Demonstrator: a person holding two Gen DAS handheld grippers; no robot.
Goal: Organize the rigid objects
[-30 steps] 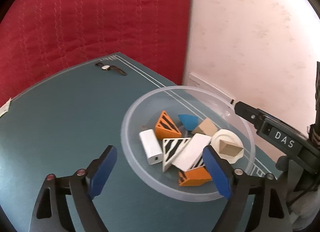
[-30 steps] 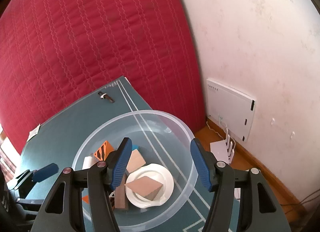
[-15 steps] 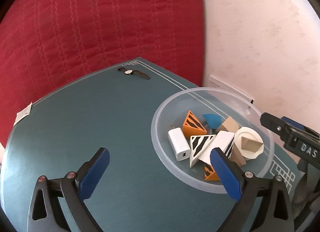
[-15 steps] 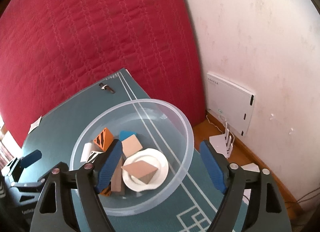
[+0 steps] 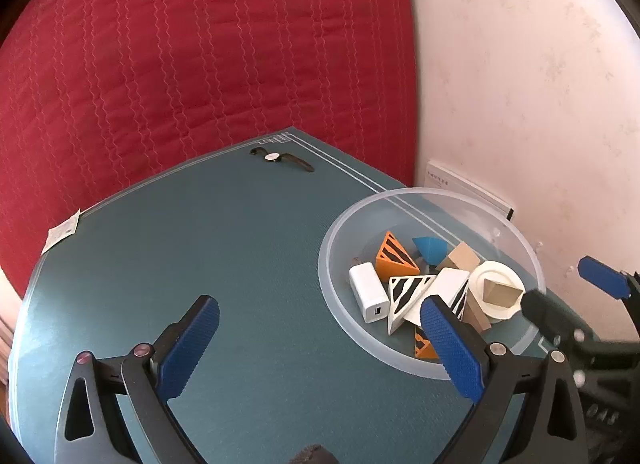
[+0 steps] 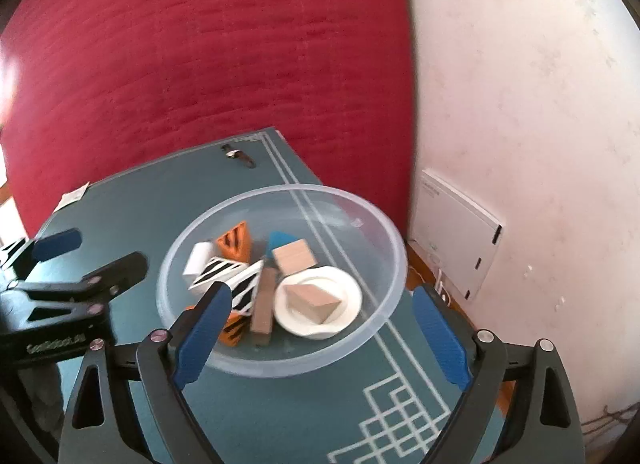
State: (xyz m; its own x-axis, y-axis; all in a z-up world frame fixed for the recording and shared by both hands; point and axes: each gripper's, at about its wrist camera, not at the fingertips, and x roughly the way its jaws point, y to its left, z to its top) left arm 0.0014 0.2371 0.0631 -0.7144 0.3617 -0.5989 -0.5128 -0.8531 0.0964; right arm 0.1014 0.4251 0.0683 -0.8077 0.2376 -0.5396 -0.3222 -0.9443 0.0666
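Only the right wrist view shows the wooden bar (image 6: 264, 306) in the bowl (image 6: 384, 232) – long axis toward the tabletop's (image 5: 240, 244) far edge. Left gripper (image 5: 320, 348) and right gripper (image 6: 320, 336) gape wide, empty.

orange striped wedge (image 6: 234, 330): half behind right tongs' finger | wristwatch (image 6: 239, 155): blurred | quilt (image 6: 200, 64): blurred

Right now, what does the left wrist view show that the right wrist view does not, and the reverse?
Only the left wrist view shows the left gripper from behind, open over bare mat. Only the right wrist view shows the right gripper from behind, open before the bowl, and the white maze pattern on the mat. Both show the clear bowl of blocks, the white dish inside, the wristwatch, the white label, the red quilt and the white wall box.
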